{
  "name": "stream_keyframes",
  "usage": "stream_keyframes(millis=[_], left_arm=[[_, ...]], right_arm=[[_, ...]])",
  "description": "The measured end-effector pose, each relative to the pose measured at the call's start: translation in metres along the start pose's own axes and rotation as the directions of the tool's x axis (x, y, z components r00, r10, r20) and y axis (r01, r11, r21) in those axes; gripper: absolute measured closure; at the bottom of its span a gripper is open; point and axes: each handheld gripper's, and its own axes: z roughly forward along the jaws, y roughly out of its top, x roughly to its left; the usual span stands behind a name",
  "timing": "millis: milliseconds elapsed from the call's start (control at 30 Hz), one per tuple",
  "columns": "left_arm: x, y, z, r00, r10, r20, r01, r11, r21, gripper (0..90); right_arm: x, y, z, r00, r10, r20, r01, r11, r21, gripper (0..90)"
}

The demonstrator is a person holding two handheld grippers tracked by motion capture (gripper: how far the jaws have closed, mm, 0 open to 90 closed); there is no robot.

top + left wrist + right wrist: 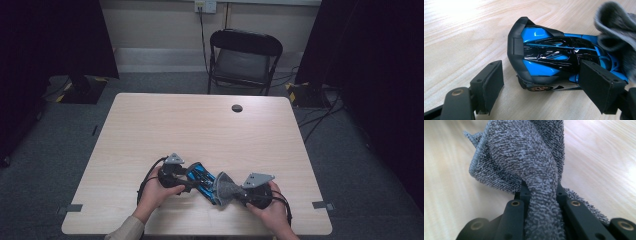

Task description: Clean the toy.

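A blue and black toy car lies on the wooden table near its front edge. My left gripper reaches it from the left. In the left gripper view the car sits rear-first between the spread jaws of the left gripper. One pad stands clear of the car and the other pad sits by its side. My right gripper is shut on a grey towelling cloth, which rests against the car's right end. The bunched cloth rises from between the closed jaws of the right gripper.
The pale wooden table has a round cable hole near its far edge. A black folding chair stands behind it. Dark curtains and floor cables flank both sides.
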Motion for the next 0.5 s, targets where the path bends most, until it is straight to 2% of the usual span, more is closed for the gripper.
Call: stream_keyframes(millis=[267, 400, 500], left_arm=[[0.000, 0.000, 0.000, 1.0000, 0.000, 0.001, 0.000, 1.0000, -0.001, 20.5], [0.000, 0.000, 0.000, 1.0000, 0.000, 0.002, 0.000, 1.0000, 0.000, 20.5], [0.000, 0.000, 0.000, 1.0000, 0.000, 0.001, 0.000, 1.0000, 0.001, 20.4]], right_arm=[[-0.011, 0.001, 0.003, 0.9982, 0.034, 0.050, -0.033, 0.999, -0.011, 76.8], [-0.012, -0.001, -0.004, 0.9987, 0.039, 0.033, -0.039, 0.999, -0.023, 76.8], [-0.006, 0.001, -0.017, 0.9999, 0.009, -0.009, -0.010, 0.999, -0.047, 76.8]])
